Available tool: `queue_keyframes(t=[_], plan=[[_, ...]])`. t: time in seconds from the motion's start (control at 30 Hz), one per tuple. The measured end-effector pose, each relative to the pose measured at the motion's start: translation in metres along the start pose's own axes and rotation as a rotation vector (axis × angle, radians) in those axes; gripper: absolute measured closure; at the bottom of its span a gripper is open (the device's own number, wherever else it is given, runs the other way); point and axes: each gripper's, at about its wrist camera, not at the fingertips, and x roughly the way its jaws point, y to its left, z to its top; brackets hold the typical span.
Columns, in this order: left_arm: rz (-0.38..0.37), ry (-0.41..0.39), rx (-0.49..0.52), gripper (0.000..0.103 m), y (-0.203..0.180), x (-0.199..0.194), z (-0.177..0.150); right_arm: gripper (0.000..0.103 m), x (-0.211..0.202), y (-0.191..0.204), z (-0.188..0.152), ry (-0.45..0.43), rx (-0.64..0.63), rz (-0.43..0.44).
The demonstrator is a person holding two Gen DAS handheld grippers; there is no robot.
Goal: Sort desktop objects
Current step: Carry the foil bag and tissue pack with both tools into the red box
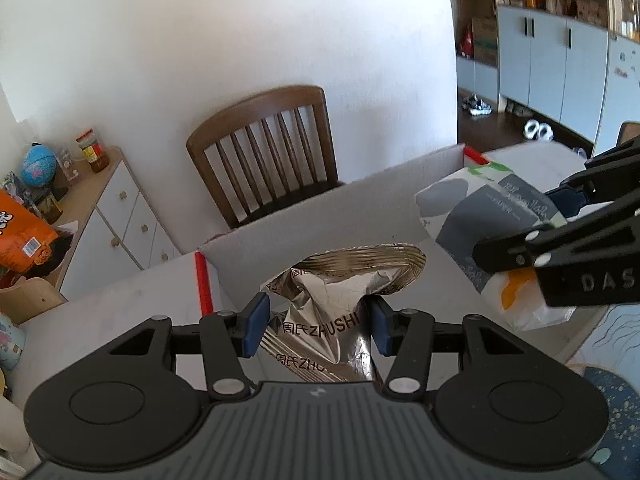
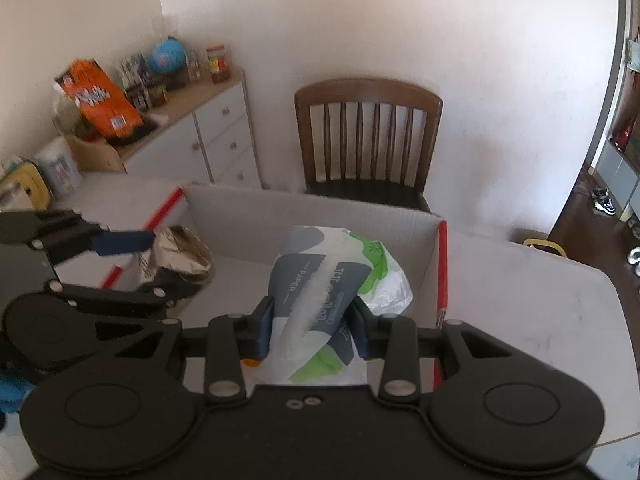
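Observation:
My left gripper (image 1: 318, 326) is shut on a crumpled silver foil snack bag (image 1: 340, 292), held over the near left part of an open cardboard box (image 1: 320, 216). My right gripper (image 2: 312, 330) is shut on a soft tissue pack (image 2: 320, 280) printed grey, white and green, held over the same cardboard box (image 2: 312, 208). In the left wrist view the right gripper (image 1: 532, 236) comes in from the right with the tissue pack (image 1: 492, 216). The right wrist view shows the left gripper (image 2: 156, 260) at the left with the foil bag (image 2: 180, 256).
The box with red-taped edges (image 1: 204, 280) stands on a white table (image 2: 540, 308). A brown wooden chair (image 2: 368, 136) is behind it by the wall. To the left, a sideboard (image 2: 208, 120) carries an orange bag (image 2: 100, 100), a globe and jars.

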Motion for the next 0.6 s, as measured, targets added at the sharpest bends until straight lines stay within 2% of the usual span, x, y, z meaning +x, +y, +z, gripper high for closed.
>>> queue_keyframes(t=[0.23,0.33,0.47,0.6], plan=[[-0.019,0.046,0.032,0.052,-0.005,0.021,-0.003,0.065,0.026,0.005,-0.008,0.059,-0.027,-0.006],[-0.017,0.092,0.055,0.052,-0.006,0.033,-0.005,0.065,0.035,0.003,-0.011,0.084,-0.028,-0.013],[-0.050,0.154,0.069,0.052,-0.006,0.047,-0.006,0.065,0.044,-0.002,-0.017,0.120,-0.013,-0.019],[-0.063,0.202,0.099,0.052,-0.009,0.057,-0.005,0.065,0.051,0.003,-0.023,0.154,-0.049,-0.014]])
